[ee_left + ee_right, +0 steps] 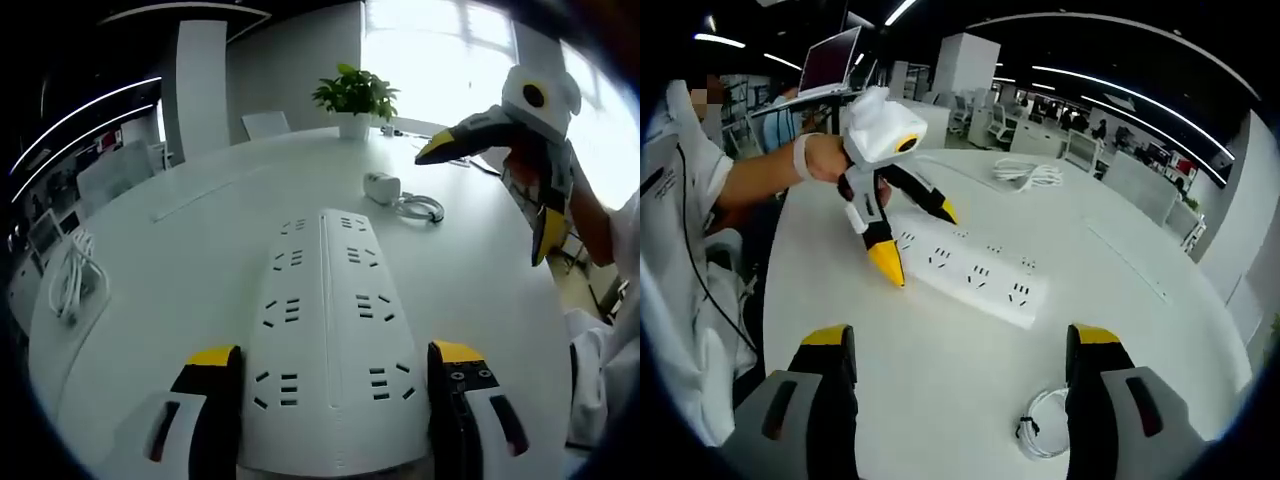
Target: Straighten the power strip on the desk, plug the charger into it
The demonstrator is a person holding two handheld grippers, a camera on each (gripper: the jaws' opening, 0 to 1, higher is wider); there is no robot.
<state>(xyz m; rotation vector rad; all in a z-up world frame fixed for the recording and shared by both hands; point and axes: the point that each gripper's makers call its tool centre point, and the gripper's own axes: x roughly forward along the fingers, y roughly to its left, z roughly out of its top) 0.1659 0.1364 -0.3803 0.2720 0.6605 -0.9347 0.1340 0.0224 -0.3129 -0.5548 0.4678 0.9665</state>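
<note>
The left gripper [908,240] sits spread wide around one end of the power strip [325,330] on the counter [180,260], not squeezing it. The right gripper [960,350] hovers wide too, holding nothing. The charger [382,187] lies beyond the strip's far end. Nudge unevenly and the strip could skid crooked.

Across the white desk [200,260] in the left gripper view, we find a potted plant [355,98] at twelve o'clock, with a white chair [266,124] just beside it at eleven. At nine o'clock a coiled white cable [72,275] lies by the desk's edge. In the right gripper view we see another bundle of white cable [1028,174] at one o'clock, and an open laptop [830,62] on a raised stand at eleven. Ceiling light strips [1140,95] run overhead.
</note>
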